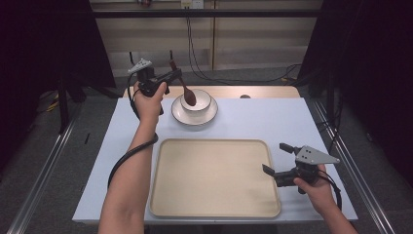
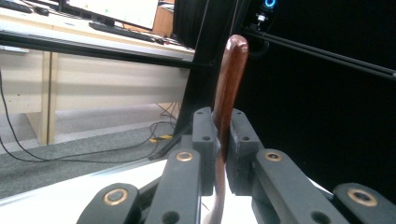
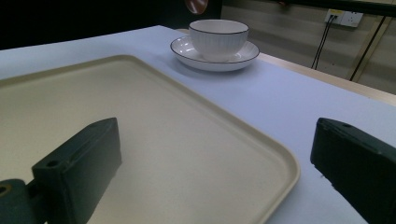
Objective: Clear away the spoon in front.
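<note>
L jaws clenched on the wooden spoon (image 2: 229,88), pinching its handle partway along; in the left gripper view the handle end sticks up well above the pads and the rest runs down between the links. Left gripper (image 1: 170,76) is up at the far L of the counter (image 1: 272,117), held in the left hand (image 1: 147,101), cable looping down along the forearm. In the high view the spoon slants down to the R, its bowl end hanging over the white bowl (image 1: 196,101); can't tell whether it touches the bowl. Bowl sits on a white saucer (image 1: 194,116), both w/ thin dark rims, at the far middle of the counter.

R jaws released, standing wide apart w/ nothing between them. Right gripper (image 1: 276,158) is low at the near R, in the right hand (image 1: 312,187), jaws pointing L over the R edge of the beige tray (image 1: 214,178). Tray is bare, near-centre on the counter, just in front of the saucer but apart from it. In the right gripper view the bowl & saucer show beyond the tray's far corner.
</note>
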A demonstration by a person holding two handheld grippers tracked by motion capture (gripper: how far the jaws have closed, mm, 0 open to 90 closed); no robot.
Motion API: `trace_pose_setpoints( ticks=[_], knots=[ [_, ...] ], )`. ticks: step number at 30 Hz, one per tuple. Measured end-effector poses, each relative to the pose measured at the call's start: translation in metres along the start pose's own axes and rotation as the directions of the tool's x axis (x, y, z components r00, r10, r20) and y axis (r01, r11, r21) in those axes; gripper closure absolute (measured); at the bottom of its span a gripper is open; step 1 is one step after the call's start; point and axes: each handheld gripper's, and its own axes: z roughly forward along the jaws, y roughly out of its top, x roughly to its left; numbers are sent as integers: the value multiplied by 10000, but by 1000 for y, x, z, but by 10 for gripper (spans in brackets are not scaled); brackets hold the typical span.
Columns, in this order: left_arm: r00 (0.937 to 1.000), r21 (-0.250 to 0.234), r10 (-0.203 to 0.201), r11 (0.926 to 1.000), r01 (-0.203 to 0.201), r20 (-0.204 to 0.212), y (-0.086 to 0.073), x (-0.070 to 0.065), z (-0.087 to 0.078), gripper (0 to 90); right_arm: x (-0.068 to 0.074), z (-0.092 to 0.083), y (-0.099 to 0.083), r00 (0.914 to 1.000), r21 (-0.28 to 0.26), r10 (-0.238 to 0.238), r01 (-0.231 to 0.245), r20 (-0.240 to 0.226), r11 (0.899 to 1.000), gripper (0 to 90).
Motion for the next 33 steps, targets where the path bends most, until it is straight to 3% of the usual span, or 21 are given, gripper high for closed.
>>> trace_pose_setpoints(
  ticks=[1,2,7,8,11,13,14,15,16,18,23,33],
  knots=[
    [9997,-141,-239,9996,238,-5,1,-3,-1,838,0,0,0,10000,-35,-11,11,32,10000,15],
    [10000,26,-31,10000,30,86,2,-2,-4,838,0,-1,0,10000,-52,35,-35,-75,10000,15],
    [9998,157,103,9998,-106,155,5,-6,-10,838,0,-2,1,10000,-202,96,-97,-21,9997,15],
    [9998,49,-76,10000,75,204,6,-8,-11,838,-1,-2,2,9999,-224,99,-100,-42,9997,15],
    [9993,165,103,9998,-109,370,10,-12,-17,838,-1,-5,4,9998,-415,183,-188,-124,9990,15],
    [9990,285,209,9994,-220,397,11,-14,-20,838,-1,-6,5,9998,-702,196,-189,90,9974,15],
    [9992,136,-64,9999,59,383,11,-16,-20,838,-1,-7,5,9998,-726,188,-186,19,9972,15],
    [9990,272,62,9996,-74,450,11,-16,-22,838,-1,-7,5,9997,-794,218,-209,112,9966,15],
    [9985,62,-301,9995,299,449,10,-19,-22,838,-2,-8,6,9996,-858,260,-250,99,9960,15],
    [9985,433,71,9990,-95,546,11,-17,-26,838,-2,-8,6,9994,-887,307,-292,154,9956,15],
    [9982,280,-230,9994,215,557,9,-22,-30,838,-2,-9,6,9995,-991,277,-258,182,9947,15],
    [9961,869,344,9954,-415,816,5,-31,-44,838,-2,-10,7,9992,-1007,322,-298,226,9945,15]
  ],
)
